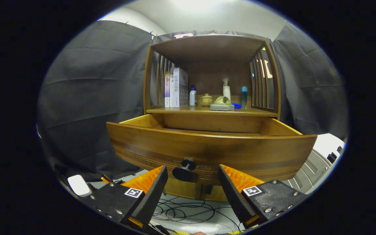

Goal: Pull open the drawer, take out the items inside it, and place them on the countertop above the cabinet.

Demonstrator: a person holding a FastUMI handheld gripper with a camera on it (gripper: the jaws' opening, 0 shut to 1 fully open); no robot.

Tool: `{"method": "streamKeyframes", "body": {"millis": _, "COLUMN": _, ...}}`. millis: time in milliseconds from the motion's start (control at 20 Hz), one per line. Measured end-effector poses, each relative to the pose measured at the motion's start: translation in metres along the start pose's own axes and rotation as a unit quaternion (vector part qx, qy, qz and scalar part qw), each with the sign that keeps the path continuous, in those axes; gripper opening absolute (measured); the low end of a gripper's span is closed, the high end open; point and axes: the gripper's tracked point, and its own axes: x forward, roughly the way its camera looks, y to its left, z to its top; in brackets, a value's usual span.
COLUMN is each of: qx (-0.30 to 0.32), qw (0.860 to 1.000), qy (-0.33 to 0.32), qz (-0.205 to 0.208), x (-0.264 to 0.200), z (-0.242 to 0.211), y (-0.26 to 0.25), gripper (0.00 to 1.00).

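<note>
My claw (193, 178) stands released, fingers spread to either side of the drawer knob (185, 170), not touching it. The knob sits between the fingertips, just ahead. The drawer (214, 151) is pulled out toward me; its front hides the inside, so I cannot tell what lies in it.

Above it, the table (207, 111) of the cabinet (212, 49), dark polished wood under a roof with slatted sides. On it: boxes (176, 87) upright at the left, a small white bottle (193, 96) beside them, a lidded pot (206, 99), a pump bottle (226, 89), a green piece on a grey slab (222, 103), a blue lid (237, 105), a blue-capped tube (244, 96).

Black cloth (90, 98) hangs on both sides. Pale floor below, loose cables (188, 210) lying under the drawer. A white block (78, 185) lies beside my left finger.
</note>
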Motion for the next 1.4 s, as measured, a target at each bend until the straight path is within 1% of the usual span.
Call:
{"method": "streamKeyframes", "body": {"millis": 100, "qx": 0.004, "qw": 1.0, "qy": 0.008, "qz": -0.005, "x": 0.012, "z": -0.004, "y": 0.004, "gripper": 0.96}}
{"method": "streamKeyframes", "body": {"millis": 300, "qx": 0.027, "qw": 0.999, "qy": 0.02, "qz": -0.03, "x": 0.033, "z": -0.007, "y": 0.002, "gripper": 0.96}}
{"method": "streamKeyframes", "body": {"millis": 350, "qx": 0.036, "qw": 0.998, "qy": 0.023, "qz": -0.035, "x": 0.033, "z": -0.009, "y": 0.001, "gripper": 0.96}}
{"method": "streamKeyframes", "body": {"millis": 400, "qx": 0.042, "qw": 0.998, "qy": 0.019, "qz": -0.038, "x": 0.034, "z": -0.009, "y": 0.004, "gripper": 0.93}}
{"method": "streamKeyframes", "body": {"millis": 650, "qx": 0.038, "qw": 0.997, "qy": 0.006, "qz": -0.064, "x": 0.037, "z": -0.008, "y": 0.004, "gripper": 0.92}}
{"method": "streamKeyframes", "body": {"millis": 800, "qx": 0.04, "qw": 0.996, "qy": 0.005, "qz": -0.075, "x": 0.045, "z": -0.007, "y": -0.003, "gripper": 0.92}}
{"method": "streamKeyframes", "body": {"millis": 950, "qx": 0.057, "qw": 0.994, "qy": 0.004, "qz": -0.096, "x": 0.056, "z": -0.004, "y": -0.019, "gripper": 0.92}}
{"method": "streamKeyframes", "body": {"millis": 1050, "qx": 0.061, "qw": 0.993, "qy": 0.001, "qz": -0.099, "x": 0.058, "z": -0.003, "y": -0.017, "gripper": 0.92}}
{"method": "streamKeyframes", "body": {"millis": 1200, "qx": 0.041, "qw": 0.994, "qy": -0.006, "qz": -0.103, "x": 0.062, "z": -0.003, "y": -0.017, "gripper": 0.93}}
{"method": "streamKeyframes", "body": {"millis": 1400, "qx": 0.037, "qw": 0.994, "qy": -0.009, "qz": -0.104, "x": 0.075, "z": 0.001, "y": -0.019, "gripper": 0.95}}
